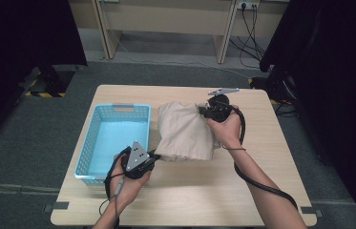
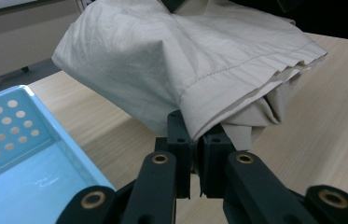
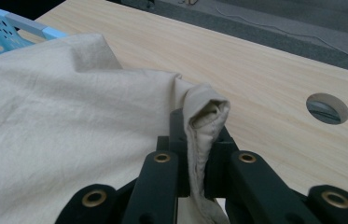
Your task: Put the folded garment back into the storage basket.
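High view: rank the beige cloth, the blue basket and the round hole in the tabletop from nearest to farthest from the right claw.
1. Beige cloth: pinched at its far corner in the right claw.
2. Round hole: on the bare wood just past that claw in the right gripper view; too faint to find from above, so this rank is tentative.
3. Blue basket: at the table's left, beyond the cloth.

The cloth heaps up in the middle of the tabletop, blocking any straight pass between the left claw at its near corner and the right claw at its far corner. Just left of it the basket walls off that side with its raised rim, though its open top is free to enter from above. The bare wood to the right of the cloth and along the near edge gives open passage.
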